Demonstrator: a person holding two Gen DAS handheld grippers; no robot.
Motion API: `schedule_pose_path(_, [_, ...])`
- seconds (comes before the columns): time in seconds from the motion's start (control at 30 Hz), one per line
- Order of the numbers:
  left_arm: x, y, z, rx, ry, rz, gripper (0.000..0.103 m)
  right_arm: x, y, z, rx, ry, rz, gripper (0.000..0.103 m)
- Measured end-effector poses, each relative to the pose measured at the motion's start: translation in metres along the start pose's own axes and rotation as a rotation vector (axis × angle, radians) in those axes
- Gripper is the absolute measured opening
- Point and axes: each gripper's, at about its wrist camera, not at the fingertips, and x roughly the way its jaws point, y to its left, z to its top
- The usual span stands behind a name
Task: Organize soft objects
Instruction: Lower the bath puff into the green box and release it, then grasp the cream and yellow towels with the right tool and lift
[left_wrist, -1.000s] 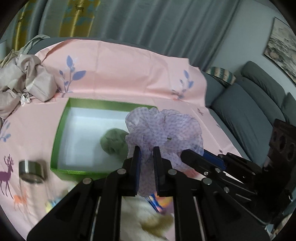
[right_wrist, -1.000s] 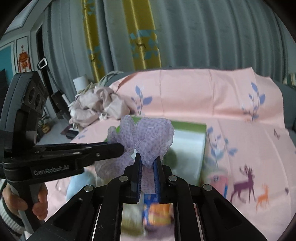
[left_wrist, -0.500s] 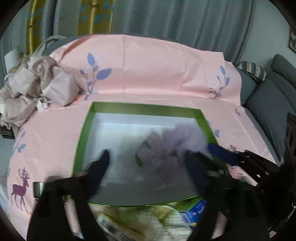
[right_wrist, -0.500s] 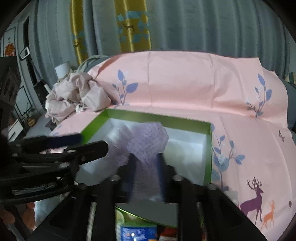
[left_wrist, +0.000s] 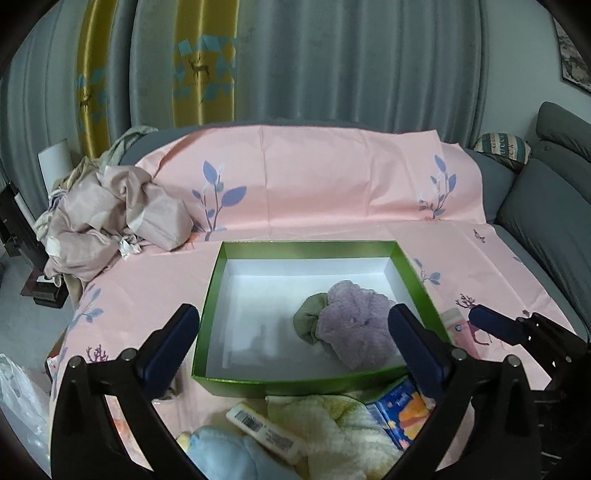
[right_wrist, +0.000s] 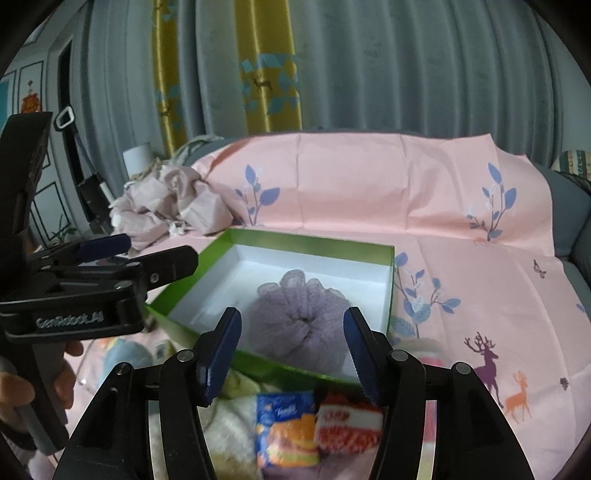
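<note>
Released a second ago, the lilac scrunchie (left_wrist: 354, 325) is lying inside the green box (left_wrist: 212, 291); left gripper (left_wrist: 295, 341) and right gripper (right_wrist: 291, 349) are opening, nothing pinched.

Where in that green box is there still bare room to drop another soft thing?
The green box is bare along its left half and back wall; the purple scrunchie and green scrunchie fill the front right corner. Outside, the pink sheet right of the box is free. In front of the box it is crowded: yellow towel, snack packets.
</note>
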Motion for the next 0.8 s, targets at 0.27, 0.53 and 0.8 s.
schedule_pose_path(0.27, [-0.036,-0.010,-0.008,0.017,-0.037,0.011,0.102,-0.036,0.013,-0.007,-0.002,-0.020,0.020,0.061])
schedule_pose_path(0.53, [-0.056,0.005,-0.029,-0.059,0.032,-0.064,0.102,-0.057,0.020,-0.027,0.014,0.000,0.058,0.061])
schedule_pose_path(0.8, [-0.062,0.039,-0.063,-0.220,0.136,-0.162,0.102,-0.064,0.020,-0.047,0.040,0.045,0.100,0.061])
